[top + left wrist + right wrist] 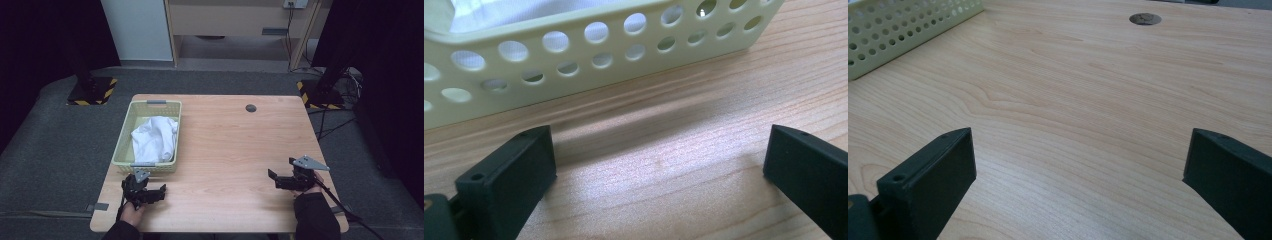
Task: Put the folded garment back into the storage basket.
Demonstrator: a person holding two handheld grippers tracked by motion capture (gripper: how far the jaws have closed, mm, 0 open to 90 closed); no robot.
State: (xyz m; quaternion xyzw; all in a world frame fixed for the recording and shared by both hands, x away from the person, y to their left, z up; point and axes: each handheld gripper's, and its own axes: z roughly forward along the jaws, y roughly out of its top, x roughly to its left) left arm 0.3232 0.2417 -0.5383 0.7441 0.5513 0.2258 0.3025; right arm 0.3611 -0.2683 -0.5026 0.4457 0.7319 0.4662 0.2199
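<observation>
Wooden table (225,150) carries a pale perforated basket (127,132) at its left, white cloth (155,137) bundled inside. Left hand-held gripper (155,192) rests just before the basket, jaws apart; right hand-held gripper (280,177) sits well apart, jaws likewise spread.

Pale-green perforated basket (125,131) at the table's left — crumpled white cloth (155,137) inside.

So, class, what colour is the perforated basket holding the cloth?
Pale yellow-green; the basket shows best in the high view, with a white cloth inside.
</observation>
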